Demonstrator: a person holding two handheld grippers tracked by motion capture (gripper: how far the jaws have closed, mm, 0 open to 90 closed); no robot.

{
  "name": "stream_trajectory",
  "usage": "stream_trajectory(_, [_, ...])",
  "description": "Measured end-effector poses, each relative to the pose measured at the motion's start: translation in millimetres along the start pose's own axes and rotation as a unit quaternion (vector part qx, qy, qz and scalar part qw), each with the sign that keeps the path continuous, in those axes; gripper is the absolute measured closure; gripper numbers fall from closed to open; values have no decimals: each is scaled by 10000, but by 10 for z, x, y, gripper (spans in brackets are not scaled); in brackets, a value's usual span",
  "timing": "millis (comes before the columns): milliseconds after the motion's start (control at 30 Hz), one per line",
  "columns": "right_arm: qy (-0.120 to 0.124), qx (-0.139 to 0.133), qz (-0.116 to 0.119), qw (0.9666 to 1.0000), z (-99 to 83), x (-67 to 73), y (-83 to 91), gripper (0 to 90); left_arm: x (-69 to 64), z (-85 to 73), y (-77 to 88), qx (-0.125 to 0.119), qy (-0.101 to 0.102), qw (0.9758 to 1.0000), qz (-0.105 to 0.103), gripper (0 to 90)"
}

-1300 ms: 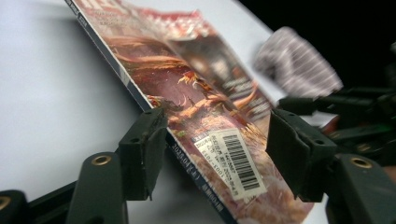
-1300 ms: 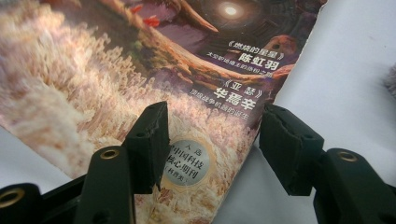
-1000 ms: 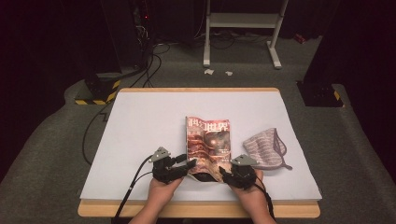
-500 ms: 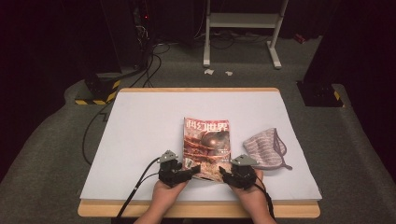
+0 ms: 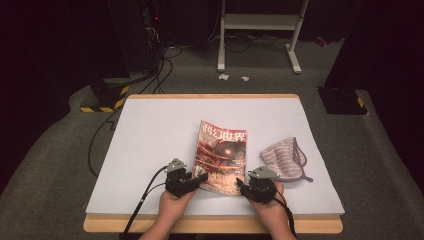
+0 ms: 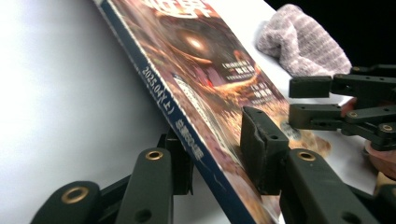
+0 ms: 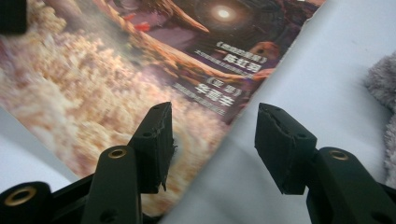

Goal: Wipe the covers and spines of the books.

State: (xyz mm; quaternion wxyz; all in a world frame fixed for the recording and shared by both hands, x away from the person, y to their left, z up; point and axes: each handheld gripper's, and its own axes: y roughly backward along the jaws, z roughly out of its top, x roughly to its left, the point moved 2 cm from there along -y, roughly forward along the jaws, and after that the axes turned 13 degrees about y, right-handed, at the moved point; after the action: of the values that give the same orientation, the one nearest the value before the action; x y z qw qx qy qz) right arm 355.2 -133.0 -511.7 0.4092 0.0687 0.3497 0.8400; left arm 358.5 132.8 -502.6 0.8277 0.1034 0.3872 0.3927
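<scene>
A magazine (image 5: 221,157) lies on the white desk (image 5: 150,135), near the middle of the near edge, with a striped grey cloth pouch (image 5: 283,159) just beside it toward the right edge. The left gripper (image 5: 192,181) works the near left corner of the magazine, at the spine; the right gripper (image 5: 246,187) stands at the near right corner.

Step in hand, as judged: taking hold of the magazine's near edge in order to lift or open it. In the left gripper view the spine edge (image 6: 187,135) runs up between the two black jaws, which have just been closing around it; one pad (image 6: 261,147) sits against the cover, the other lies under the spine, so the corner appears pinched. In the right gripper view the jaws stand apart, astride the cover's right edge (image 7: 243,116), gripping nothing; they too have just been narrowing slightly.

The next move probably calls for the right jaws to slide under the corner and close before any lift, so that the floppy pages do not sag or slip free.

Legible writing: large Chinese title characters across the cover's top (image 5: 224,135); "2025.04" with further Chinese characters on the spine (image 6: 159,91); small Chinese captions on the cover (image 7: 233,60).
</scene>
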Motion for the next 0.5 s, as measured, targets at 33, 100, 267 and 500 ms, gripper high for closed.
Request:
stream_trajectory(33, [-30, 21, 36, 10000, 0, -3, -5, 468, 11, 11, 12, -22, -18, 10000, 22, 661])
stream_trajectory(100, [-85, 75, 214, 9997, 6, 19, -23, 468, 39, 39, 40, -42, -57, 10000, 58, 668])
stream_trajectory(267, [9, 99, 641, 9979, 69, 195, -53, 463, 90, 86, 86, -154, -76, 9998, 138, 677])
stream_trajectory(500, [-62, 127, 740, 9972, 116, 334, -95, 408, 107, 124, 122, -376, -116, 9990, 200, 682])
